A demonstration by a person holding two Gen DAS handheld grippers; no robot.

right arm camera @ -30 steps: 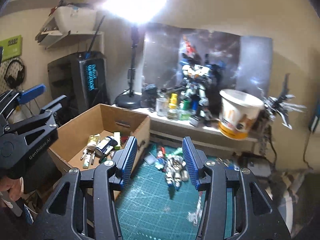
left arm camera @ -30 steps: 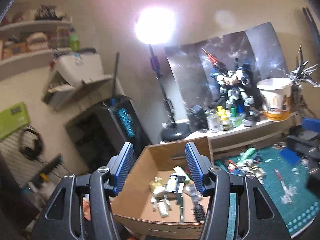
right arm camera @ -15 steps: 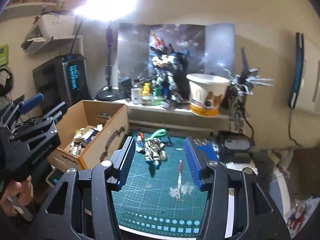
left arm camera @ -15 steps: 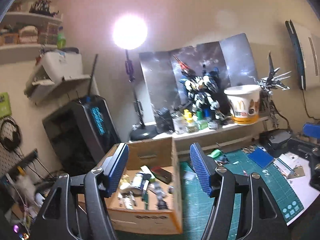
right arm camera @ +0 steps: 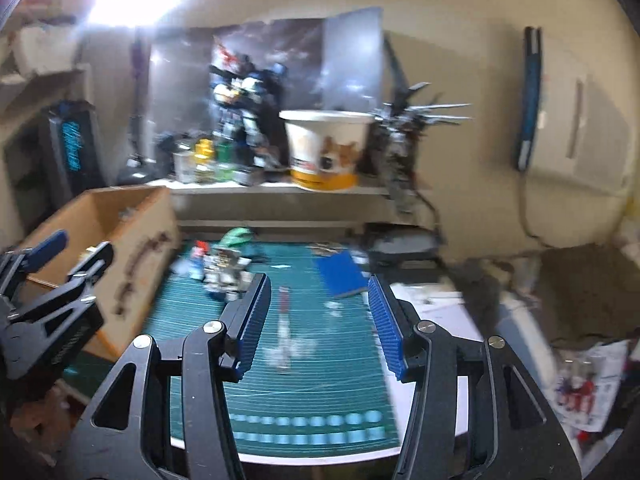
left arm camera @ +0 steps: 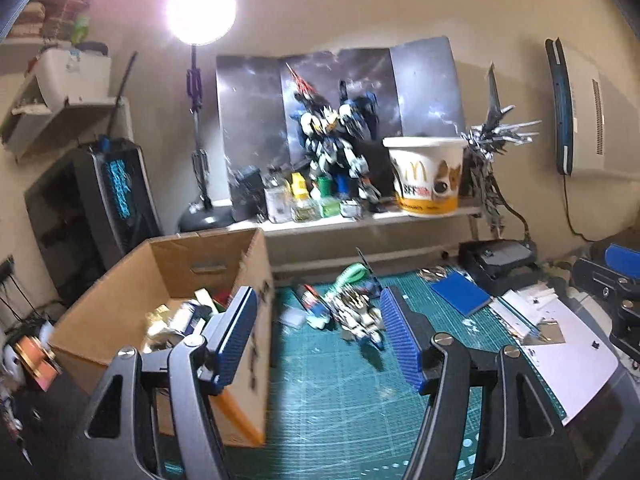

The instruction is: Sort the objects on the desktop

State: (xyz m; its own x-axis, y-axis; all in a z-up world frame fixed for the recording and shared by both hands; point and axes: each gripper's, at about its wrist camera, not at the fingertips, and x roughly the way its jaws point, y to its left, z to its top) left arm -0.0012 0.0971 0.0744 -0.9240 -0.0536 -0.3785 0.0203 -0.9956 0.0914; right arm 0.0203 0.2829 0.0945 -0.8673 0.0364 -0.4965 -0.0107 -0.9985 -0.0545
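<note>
Left gripper [left arm camera: 318,334]: jaws set moderately wide, nothing between the blue ribbed pads, poised above the green cutting mat [left arm camera: 344,392] at its left part, next to the open cardboard box [left arm camera: 120,300]. Right gripper [right arm camera: 316,322]: jaws at a narrower, middling gap, likewise empty, poised over the mat's centre. Small white-and-blue robot model [left arm camera: 356,318]: lying on the mat near its far left corner, just right of the box wall, in line with the left gripper's gap but beyond the fingertips, not touching them. Beside it, toward the box: a small tube or bottle with a red cap [left arm camera: 310,300] and a green-handled tool [left arm camera: 352,272], details blurred. Slim red-and-white part [right arm camera: 284,320]: lying lengthwise on the mat, seen between the right gripper's pads but below them; contact cannot be confirmed owing to blur. Blue square pad [left arm camera: 460,292]: flat on the mat's far right portion. White sheet [left arm camera: 568,352]: at the mat's right edge with small bits on it. Box contents: assorted bottles and small items, individually indistinct. Raised shelf [left arm camera: 360,220] behind the mat: paint jars [left arm camera: 304,200], a large standing robot figure [left arm camera: 336,148], a paper bucket [left arm camera: 426,176] with a dog print, a spiky dark figure [left arm camera: 492,148]. Lit lamp [left arm camera: 200,4] at rear left.
</note>
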